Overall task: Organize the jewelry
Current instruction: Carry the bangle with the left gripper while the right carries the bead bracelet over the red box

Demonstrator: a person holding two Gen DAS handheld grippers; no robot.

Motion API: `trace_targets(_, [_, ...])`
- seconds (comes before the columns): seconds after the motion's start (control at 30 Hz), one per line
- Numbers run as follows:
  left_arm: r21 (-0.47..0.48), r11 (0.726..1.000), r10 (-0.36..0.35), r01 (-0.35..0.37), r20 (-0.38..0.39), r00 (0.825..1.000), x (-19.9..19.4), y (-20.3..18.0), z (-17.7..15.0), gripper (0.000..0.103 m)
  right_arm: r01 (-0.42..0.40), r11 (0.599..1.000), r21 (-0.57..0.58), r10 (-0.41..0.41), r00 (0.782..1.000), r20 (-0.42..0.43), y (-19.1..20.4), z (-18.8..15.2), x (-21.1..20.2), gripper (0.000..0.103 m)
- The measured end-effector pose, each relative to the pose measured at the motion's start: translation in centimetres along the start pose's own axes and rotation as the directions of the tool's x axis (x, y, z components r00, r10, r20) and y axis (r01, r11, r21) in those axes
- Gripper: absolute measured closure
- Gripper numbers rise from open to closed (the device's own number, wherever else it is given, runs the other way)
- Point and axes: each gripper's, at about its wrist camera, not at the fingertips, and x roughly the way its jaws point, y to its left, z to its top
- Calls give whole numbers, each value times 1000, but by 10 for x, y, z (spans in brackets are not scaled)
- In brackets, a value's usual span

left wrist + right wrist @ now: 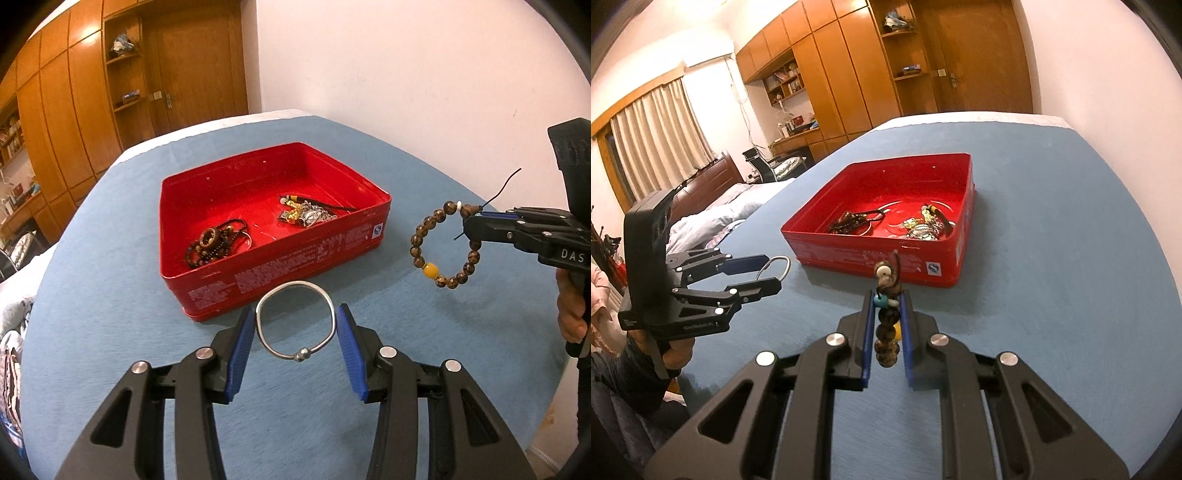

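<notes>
My left gripper (295, 312) is shut on a silver bangle (295, 283), which its blue pads pinch by the sides just in front of the red tin (280, 266). The right gripper (468, 226) comes in from the right, shut on a brown beaded bracelet (416, 240) with one yellow bead; the bracelet hangs in the air beside the tin's right corner. In the right wrist view the bracelet (887, 319) sits edge-on between the right gripper (886, 295) pads. The left gripper (772, 272) holds the bangle (785, 261) at the left. Both are above the blue cloth.
The tin (871, 258) holds a dark bead string with a wooden ring (212, 243) and a heap of silver and gold pieces (306, 216). The blue-covered table (110, 295) ends near a white wall. A bed (713, 221) and wooden wardrobes (827, 74) stand beyond.
</notes>
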Motion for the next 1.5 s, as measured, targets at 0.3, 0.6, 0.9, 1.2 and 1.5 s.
trace_targets(0.3, [-1,1000,6,-6,23,1000,-15,4,0,58,-9,1000,-20,9,1000,-2,9,6,3,91])
trace_targets(0.6, [7,1000,18,-19,46,999,-29,4,4,58,-17,999,-48,17,1000,7,22,15,-3,91])
trace_targets(0.9, [17,1000,15,-17,77,997,-41,6,6,58,-19,997,-69,19,1000,5,34,22,-2,91])
trace_targets(1.2, [27,999,21,-24,94,995,-47,11,11,58,-15,996,-88,16,1000,11,43,33,2,91])
trace_targets(1.5, [35,998,42,-46,112,993,-50,18,21,58,-28,993,-111,32,999,31,47,51,8,91])
